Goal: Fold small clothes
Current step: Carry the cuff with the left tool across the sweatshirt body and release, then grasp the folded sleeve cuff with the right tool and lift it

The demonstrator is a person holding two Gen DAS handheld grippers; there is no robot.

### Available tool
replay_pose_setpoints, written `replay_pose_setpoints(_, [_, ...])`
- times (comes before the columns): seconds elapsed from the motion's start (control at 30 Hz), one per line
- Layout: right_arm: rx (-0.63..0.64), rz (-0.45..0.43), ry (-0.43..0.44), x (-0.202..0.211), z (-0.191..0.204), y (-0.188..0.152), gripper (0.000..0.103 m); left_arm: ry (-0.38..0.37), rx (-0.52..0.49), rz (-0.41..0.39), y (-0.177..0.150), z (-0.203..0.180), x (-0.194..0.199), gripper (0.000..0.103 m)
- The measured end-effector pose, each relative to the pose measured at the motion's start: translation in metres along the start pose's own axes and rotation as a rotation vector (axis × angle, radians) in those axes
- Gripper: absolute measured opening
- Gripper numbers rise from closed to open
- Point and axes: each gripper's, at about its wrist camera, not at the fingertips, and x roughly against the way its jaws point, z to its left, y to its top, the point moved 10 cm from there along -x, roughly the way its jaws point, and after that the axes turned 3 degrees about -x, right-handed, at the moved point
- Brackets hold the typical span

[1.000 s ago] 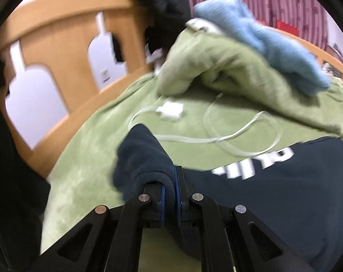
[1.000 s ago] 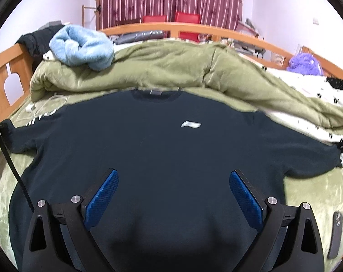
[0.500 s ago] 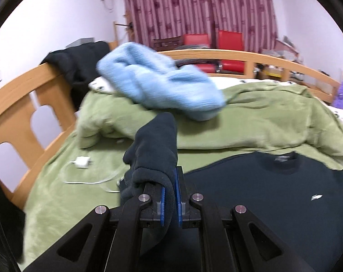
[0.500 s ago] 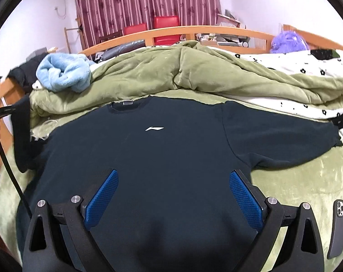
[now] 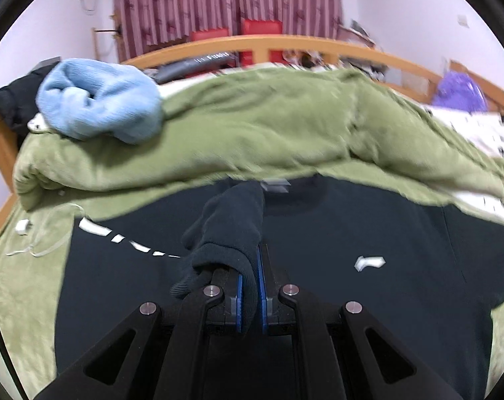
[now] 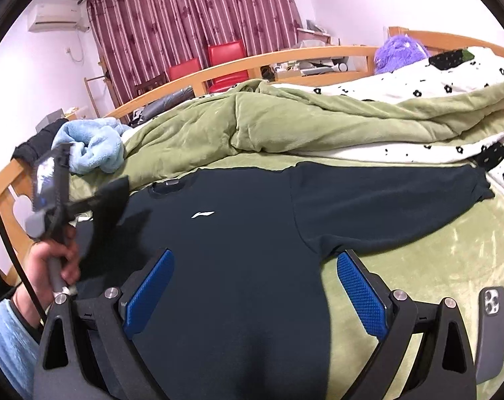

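A dark navy sweatshirt (image 6: 252, 233) with a small white chest logo (image 6: 202, 214) lies flat, front up, on the green bed cover. My left gripper (image 5: 250, 266) is shut on its left sleeve (image 5: 232, 226), and the cuff stands up above the pads. The lifted sleeve hangs over the chest, just below the collar (image 5: 278, 185). In the right wrist view the left gripper (image 6: 92, 201) is at the left, held by a hand (image 6: 52, 263). My right gripper (image 6: 255, 286) stands open above the sweatshirt's lower body with nothing between its fingers. The other sleeve (image 6: 401, 206) lies stretched out to the right.
A bunched green duvet (image 5: 268, 140) runs behind the sweatshirt, with a light blue towel (image 5: 98, 100) on its left end. The wooden bed rail (image 6: 5, 186) is at the left. A white charger and cable (image 5: 23, 226) lie left of the sweatshirt. A phone (image 6: 491, 303) lies at the right.
My left gripper carried the sleeve from beside the bed rail to the right, over the sweatshirt's chest. The right gripper stayed open and its view shifted and rolled a little.
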Motion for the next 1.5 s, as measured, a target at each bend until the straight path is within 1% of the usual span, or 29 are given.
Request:
replay_pose_setpoints(0.1, [0.009,0.004,-0.008,-0.001,-0.001,-0.001,0.097,-0.028,-0.011,0.04,-0.017,-0.021,-0.008,0.008])
replay_pose_setpoints(0.17, [0.002,0.013,-0.002,-0.001,0.0,-0.002,0.097,-0.041,-0.019,0.055,-0.025,-0.028,-0.009,0.011])
replay_pose_setpoints(0.23, [-0.001,0.02,0.009,-0.001,0.002,-0.001,0.097,-0.051,-0.018,0.07,-0.034,-0.029,-0.006,0.012])
replay_pose_setpoints(0.3, [0.006,0.019,0.011,-0.001,0.006,-0.001,0.097,-0.051,-0.014,0.077,-0.04,-0.027,-0.001,0.019])
replay_pose_setpoints(0.33, [0.014,0.021,0.016,-0.001,0.01,-0.001,0.097,-0.054,-0.009,0.077,-0.043,-0.023,0.002,0.027])
replay_pose_setpoints(0.37, [0.02,0.023,0.018,-0.002,0.012,-0.002,0.097,-0.053,0.001,0.072,-0.045,-0.018,0.006,0.041])
replay_pose_setpoints(0.4, [0.03,0.024,0.019,-0.003,0.017,-0.002,0.097,-0.045,0.014,0.064,-0.046,-0.012,0.009,0.048])
replay_pose_setpoints(0.43, [0.038,0.025,0.021,-0.003,0.022,-0.003,0.097,-0.033,0.027,0.055,-0.047,-0.002,0.014,0.062])
replay_pose_setpoints(0.47, [0.047,0.026,0.023,-0.004,0.026,-0.004,0.097,-0.025,0.036,0.043,-0.049,0.006,0.02,0.069])
replay_pose_setpoints(0.53, [0.064,0.027,0.026,-0.004,0.034,-0.006,0.097,-0.001,0.045,0.034,-0.053,0.026,0.028,0.069])
replay_pose_setpoints(0.63, [0.099,0.026,0.031,-0.004,0.05,-0.011,0.097,0.039,0.059,0.043,-0.062,0.056,0.039,0.069])
replay_pose_setpoints(0.77, [0.136,0.034,0.041,-0.005,0.072,-0.019,0.097,0.088,0.109,0.046,-0.077,0.112,0.061,0.069])
replay_pose_setpoints(0.8, [0.14,0.041,0.049,-0.006,0.079,-0.023,0.095,0.1,0.128,0.048,-0.081,0.128,0.067,0.069])
replay_pose_setpoints(0.83, [0.142,0.045,0.059,-0.006,0.083,-0.025,0.091,0.108,0.138,0.049,-0.083,0.137,0.071,0.069])
replay_pose_setpoints(0.9, [0.16,0.057,0.081,-0.008,0.097,-0.032,0.087,0.129,0.157,0.044,-0.089,0.161,0.081,0.069])
replay_pose_setpoints(0.97, [0.18,0.059,0.089,-0.011,0.107,-0.037,0.079,0.151,0.169,0.034,-0.095,0.183,0.088,0.069])
replay_pose_setpoints(1.03, [0.204,0.071,0.089,-0.017,0.117,-0.044,0.064,0.168,0.182,0.032,-0.102,0.202,0.09,0.069])
replay_pose_setpoints(1.07, [0.212,0.086,0.087,-0.021,0.121,-0.047,0.059,0.175,0.185,0.035,-0.104,0.209,0.089,0.069])
replay_pose_setpoints(1.1, [0.214,0.109,0.097,-0.026,0.127,-0.052,0.05,0.182,0.188,0.042,-0.107,0.214,0.087,0.069])
replay_pose_setpoints(1.13, [0.216,0.124,0.111,-0.029,0.133,-0.055,0.045,0.188,0.192,0.055,-0.109,0.222,0.084,0.069])
replay_pose_setpoints(1.2, [0.229,0.137,0.12,-0.036,0.144,-0.058,0.044,0.19,0.187,0.065,-0.113,0.231,0.081,0.069])
replay_pose_setpoints(1.37, [0.301,0.149,0.111,-0.057,0.176,-0.056,0.044,0.218,0.136,0.056,-0.114,0.259,0.078,0.069])
replay_pose_setpoints(1.5, [0.348,0.146,0.1,-0.085,0.202,-0.048,0.046,0.206,0.172,0.055,-0.12,0.28,0.071,0.069])
